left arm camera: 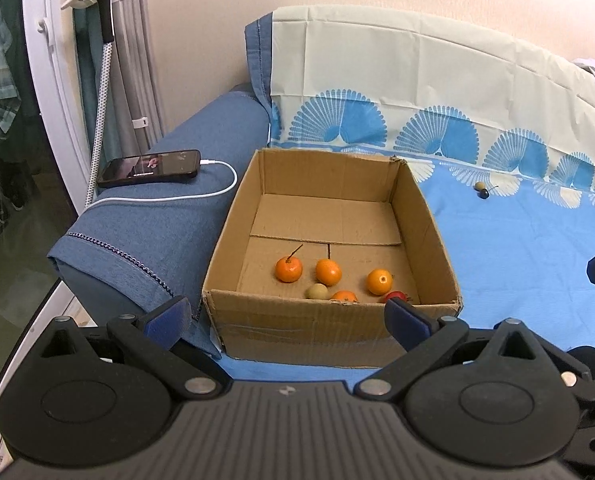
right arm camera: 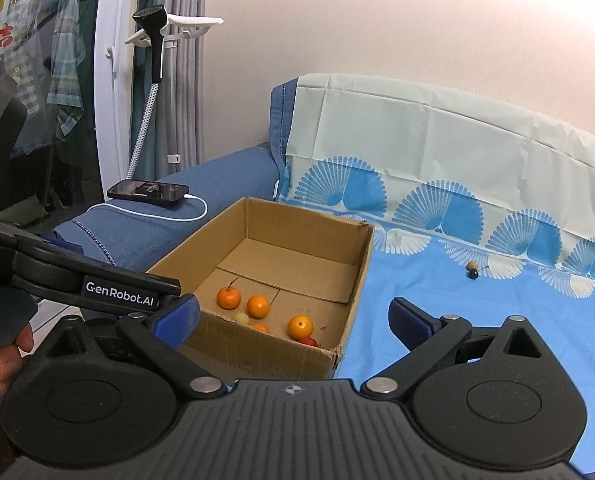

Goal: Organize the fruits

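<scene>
Cardboard first: the open box (left arm camera: 329, 320) sits on the blue sheet (left arm camera: 537, 264), just beside the sofa arm on its left. Most of the sorting looks done, since four oranges (left arm camera: 288, 269), a pale green fruit (left arm camera: 317, 291) and a red one (left arm camera: 395, 296) already lie along its near wall. Left to fetch, as far as I can see, is one small dark fruit (right arm camera: 473, 270) (stem attached) far right on the sheet, well apart from the box. Both the left gripper (left arm camera: 285, 316) and right gripper (right arm camera: 293, 316) hang near the box, jaws spread, holding nothing.
</scene>
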`<state>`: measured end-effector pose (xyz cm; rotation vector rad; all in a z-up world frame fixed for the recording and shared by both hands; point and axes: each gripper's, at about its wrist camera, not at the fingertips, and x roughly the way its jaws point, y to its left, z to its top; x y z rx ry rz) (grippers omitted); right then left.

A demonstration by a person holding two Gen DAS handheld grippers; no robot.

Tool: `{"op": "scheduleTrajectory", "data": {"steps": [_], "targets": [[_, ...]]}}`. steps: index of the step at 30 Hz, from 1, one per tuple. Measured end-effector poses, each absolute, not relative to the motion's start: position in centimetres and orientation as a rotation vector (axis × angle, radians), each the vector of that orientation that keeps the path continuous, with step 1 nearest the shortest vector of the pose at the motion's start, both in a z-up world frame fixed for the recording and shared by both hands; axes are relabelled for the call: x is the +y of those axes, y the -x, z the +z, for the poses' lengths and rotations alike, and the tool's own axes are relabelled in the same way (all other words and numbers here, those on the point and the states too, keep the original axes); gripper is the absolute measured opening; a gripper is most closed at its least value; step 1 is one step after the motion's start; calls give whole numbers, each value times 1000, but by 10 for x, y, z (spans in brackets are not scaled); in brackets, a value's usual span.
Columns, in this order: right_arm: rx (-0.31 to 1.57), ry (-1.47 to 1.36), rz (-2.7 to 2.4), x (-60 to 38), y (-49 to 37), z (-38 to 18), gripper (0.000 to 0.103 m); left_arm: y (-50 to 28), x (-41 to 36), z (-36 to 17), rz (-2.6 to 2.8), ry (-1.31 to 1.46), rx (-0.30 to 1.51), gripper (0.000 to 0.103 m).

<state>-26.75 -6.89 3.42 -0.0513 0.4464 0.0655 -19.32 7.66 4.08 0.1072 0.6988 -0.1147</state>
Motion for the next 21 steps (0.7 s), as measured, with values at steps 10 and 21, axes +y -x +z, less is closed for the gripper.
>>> {"op": "scheduleTrajectory", "data": {"steps": [10, 21], "targets": [[456, 38, 70, -73, 266, 32, 100, 193, 75, 39, -116, -112, 704, 103], [485, 25, 79, -74, 259, 25, 100, 186, 72, 33, -111, -127, 725, 103]]}}
